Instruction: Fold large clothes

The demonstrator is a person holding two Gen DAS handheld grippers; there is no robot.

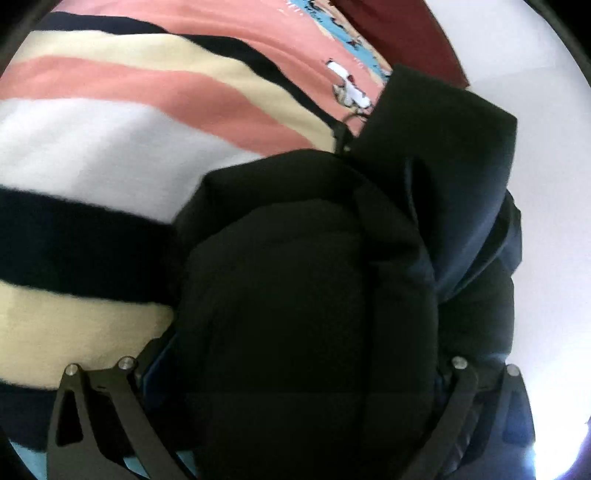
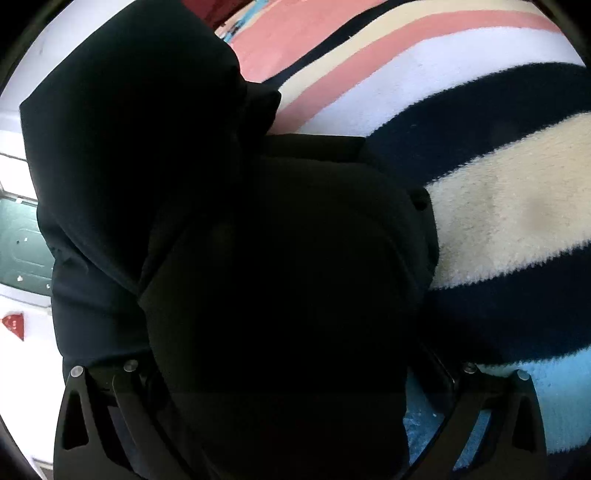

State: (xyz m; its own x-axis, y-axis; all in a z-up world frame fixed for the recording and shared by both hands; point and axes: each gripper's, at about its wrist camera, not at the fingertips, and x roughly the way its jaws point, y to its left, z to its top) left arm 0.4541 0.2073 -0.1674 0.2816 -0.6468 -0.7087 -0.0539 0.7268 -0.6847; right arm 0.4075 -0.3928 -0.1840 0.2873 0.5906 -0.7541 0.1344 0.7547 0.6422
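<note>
Fingertips of both grippers are buried under the bulky black jacket [image 1: 306, 295] lying on the striped blanket [image 1: 92, 155], left gripper [image 1: 295, 424] spread wide around it, right gripper [image 2: 291, 424] grip unclear, red cloth [image 1: 402, 33] beyond.

A bulky black garment [image 1: 303, 295] fills the middle of both wrist views and hides the fingertips of each claw. Only the rear linkages of the left claw [image 1: 295, 373] show, so whether its pads touch the fabric cannot be told. The right claw [image 2: 295, 376] is buried the same way; its opening cannot be judged. The striped blanket [image 1: 92, 147] runs past the picture edges. A small white tag [image 1: 349, 86] is too blurred to read.
</note>
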